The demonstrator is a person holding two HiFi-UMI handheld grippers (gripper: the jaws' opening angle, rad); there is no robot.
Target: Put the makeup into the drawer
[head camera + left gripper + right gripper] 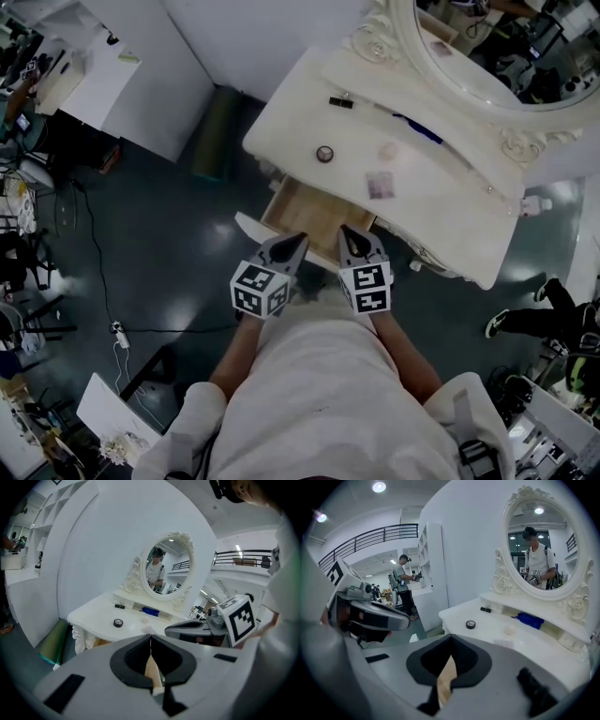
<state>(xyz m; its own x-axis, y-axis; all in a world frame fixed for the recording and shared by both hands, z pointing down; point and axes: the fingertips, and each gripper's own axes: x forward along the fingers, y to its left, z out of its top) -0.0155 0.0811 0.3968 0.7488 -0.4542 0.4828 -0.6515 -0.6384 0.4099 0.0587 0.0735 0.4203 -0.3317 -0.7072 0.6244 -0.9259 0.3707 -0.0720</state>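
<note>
The white vanity table [281, 131] has its wooden drawer [309, 211] pulled open toward me. On the top lie a round black compact [324, 154], a small pink palette [380, 185], a pale round item [388, 150], a black stick [340, 102] and a blue item [417, 128]. My left gripper [291, 246] and right gripper [352, 242] hover side by side over the drawer's near edge. Both are shut and hold nothing. The left gripper view shows the shut jaws [151, 637] short of the compact [118, 623]. From the right gripper [451, 637], the compact [470, 625] lies ahead.
An oval mirror [487, 56] stands at the table's back. A green roll [214, 131] leans at the table's left end. Cables and a power strip [117, 333] lie on the dark floor to the left. A person [401, 581] stands far behind by white shelves.
</note>
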